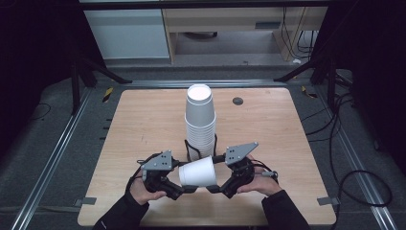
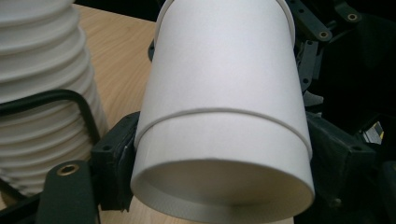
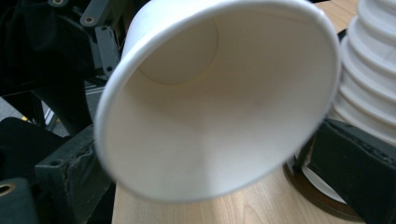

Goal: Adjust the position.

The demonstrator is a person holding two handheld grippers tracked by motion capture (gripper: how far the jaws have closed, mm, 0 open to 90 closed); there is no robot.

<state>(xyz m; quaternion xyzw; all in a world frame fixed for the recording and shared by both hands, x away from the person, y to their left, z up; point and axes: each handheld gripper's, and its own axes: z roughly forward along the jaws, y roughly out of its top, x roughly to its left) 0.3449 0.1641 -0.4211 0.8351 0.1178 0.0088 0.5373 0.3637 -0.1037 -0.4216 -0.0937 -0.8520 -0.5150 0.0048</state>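
Dim room, grey floor [image 1: 57,143], pale cabinet [image 1: 127,33] behind.

a lab or test room: a wooden surface [image 1: 143,124] stands inside a black metal frame [image 1: 76,72], with floor rails [image 1: 52,158], loose cables [image 1: 354,143] and grey carpet [image 1: 38,115].

Both forearms come in low, each hand wrapped around its tool. The left black two-jaw gripper [image 1: 184,188] and the right black two-jaw gripper [image 1: 214,188] angle inward toward each other — each has its jaws closed against the sideways white paper cup [image 1: 197,172] between them.
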